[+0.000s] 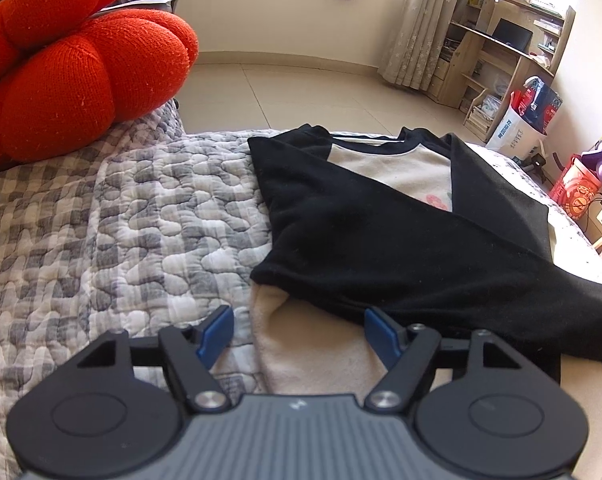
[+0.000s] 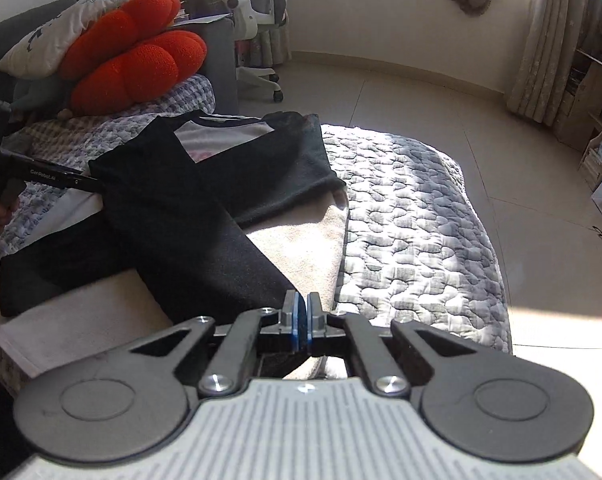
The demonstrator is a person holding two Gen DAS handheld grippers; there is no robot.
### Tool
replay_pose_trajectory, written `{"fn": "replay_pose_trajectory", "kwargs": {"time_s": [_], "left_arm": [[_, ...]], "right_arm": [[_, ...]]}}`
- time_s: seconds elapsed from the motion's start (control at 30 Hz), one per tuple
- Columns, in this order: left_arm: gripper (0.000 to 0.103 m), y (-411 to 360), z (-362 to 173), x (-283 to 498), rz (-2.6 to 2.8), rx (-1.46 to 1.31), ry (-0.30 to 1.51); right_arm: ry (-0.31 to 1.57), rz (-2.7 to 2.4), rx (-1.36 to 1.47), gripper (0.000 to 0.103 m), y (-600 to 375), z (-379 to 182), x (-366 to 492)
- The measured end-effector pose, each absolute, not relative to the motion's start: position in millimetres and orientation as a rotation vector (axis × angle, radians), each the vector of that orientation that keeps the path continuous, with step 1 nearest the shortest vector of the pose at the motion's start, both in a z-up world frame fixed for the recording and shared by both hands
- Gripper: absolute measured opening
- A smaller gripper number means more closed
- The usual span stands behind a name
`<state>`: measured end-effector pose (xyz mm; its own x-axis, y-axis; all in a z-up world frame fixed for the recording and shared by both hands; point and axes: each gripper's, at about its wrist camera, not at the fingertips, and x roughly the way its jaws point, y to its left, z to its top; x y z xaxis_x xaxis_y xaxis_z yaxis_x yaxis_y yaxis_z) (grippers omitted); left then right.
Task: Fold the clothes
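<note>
A cream shirt (image 1: 313, 356) with black sleeves lies flat on the quilted bed. Both sleeves (image 1: 381, 240) are folded across the chest and cross each other. My left gripper (image 1: 299, 332) hovers open over the shirt's left edge, near the hem; one blue pad is above the quilt, the other above the cream cloth, and neither pinches anything. In the right wrist view the long black sleeve (image 2: 189, 240) runs diagonally down to my right gripper (image 2: 301, 320). That gripper is shut, its pads meeting just past the cuff with no cloth visible between them. The left gripper's finger (image 2: 61, 178) shows at the shirt's far side.
A red knitted cushion (image 1: 69, 72) and a white pillow (image 2: 61, 36) sit at the head of the bed. The grey quilt (image 2: 413, 220) drops off to a tiled floor (image 2: 421, 92). An office chair (image 2: 257, 8), a wooden desk shelf (image 1: 501, 52) and boxes (image 1: 517, 132) stand beyond.
</note>
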<state>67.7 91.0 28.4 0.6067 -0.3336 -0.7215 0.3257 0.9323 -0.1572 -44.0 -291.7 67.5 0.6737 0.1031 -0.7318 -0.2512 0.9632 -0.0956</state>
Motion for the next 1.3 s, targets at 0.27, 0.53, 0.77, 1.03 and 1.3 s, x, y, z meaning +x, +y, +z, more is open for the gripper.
{"fn": "replay_pose_trajectory", "kwargs": {"time_s": [0.27,0.53,0.77,1.03,1.3], "left_arm": [[0.074,104.2,40.8,64.8,-0.358,-0.053,0.820],[0.078,95.5,42.7,67.7,-0.338,-0.104,0.763],[0.077,87.6,27.1,74.1,-0.272,-0.022,0.790],[0.076,90.9,28.3,72.9,-0.268,-0.014,0.807],[0.076,93.7,32.7,69.1,-0.262,-0.013,0.810]], "right_arm": [[0.737,0.206,-0.201,0.016,-289.6,73.8,-45.7],[0.702,0.440,-0.263,0.057,-239.9,75.5,-55.7],[0.851,0.475,-0.430,0.006,-219.8,43.7,-57.3],[0.825,0.534,-0.424,0.003,-224.4,63.4,-81.3],[0.842,0.551,-0.405,0.013,-229.7,61.7,-81.8]]}}
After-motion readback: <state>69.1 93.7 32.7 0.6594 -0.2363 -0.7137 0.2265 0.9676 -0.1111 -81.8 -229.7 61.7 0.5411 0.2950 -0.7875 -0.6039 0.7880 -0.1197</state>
